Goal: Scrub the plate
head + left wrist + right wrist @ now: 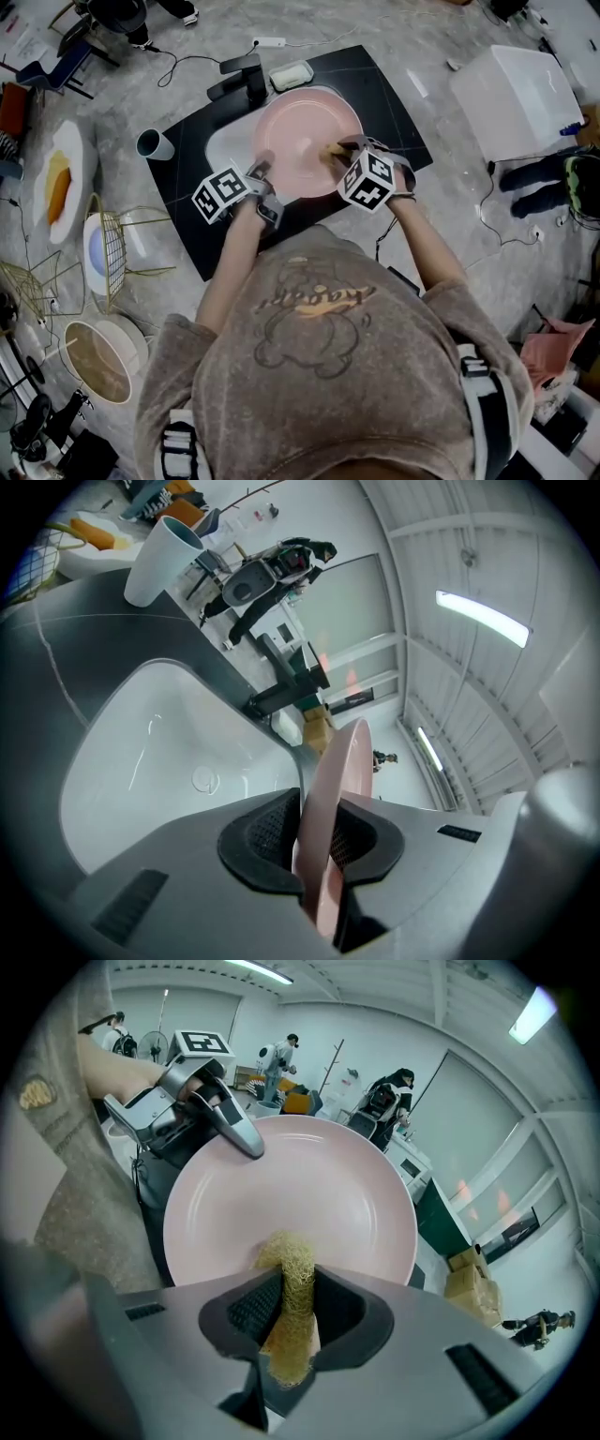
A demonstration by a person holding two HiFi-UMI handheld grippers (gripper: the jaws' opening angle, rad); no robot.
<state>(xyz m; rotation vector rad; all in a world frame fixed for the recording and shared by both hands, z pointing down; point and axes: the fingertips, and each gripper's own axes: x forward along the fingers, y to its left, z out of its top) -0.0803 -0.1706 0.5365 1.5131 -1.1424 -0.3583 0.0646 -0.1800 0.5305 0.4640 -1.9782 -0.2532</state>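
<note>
A pink plate (302, 131) is held tilted over the white sink (225, 142). My left gripper (261, 169) is shut on the plate's near-left rim; in the left gripper view the plate (330, 808) runs edge-on between the jaws of the left gripper (314, 841). My right gripper (339, 152) is shut on a yellow mesh scrubber (331, 150). In the right gripper view the scrubber (291, 1297) pokes out between the jaws of the right gripper (291, 1312) and touches the plate's (291, 1194) face near its lower rim. The left gripper (211, 1115) clamps the rim opposite.
A black faucet (246, 77) and a soap dish (291, 75) stand behind the sink on the black counter (375, 94). A white cup (155, 144) lies at the counter's left. A wire rack (112, 248) and dishes (61, 183) lie on the floor at left; a white box (516, 98) at right.
</note>
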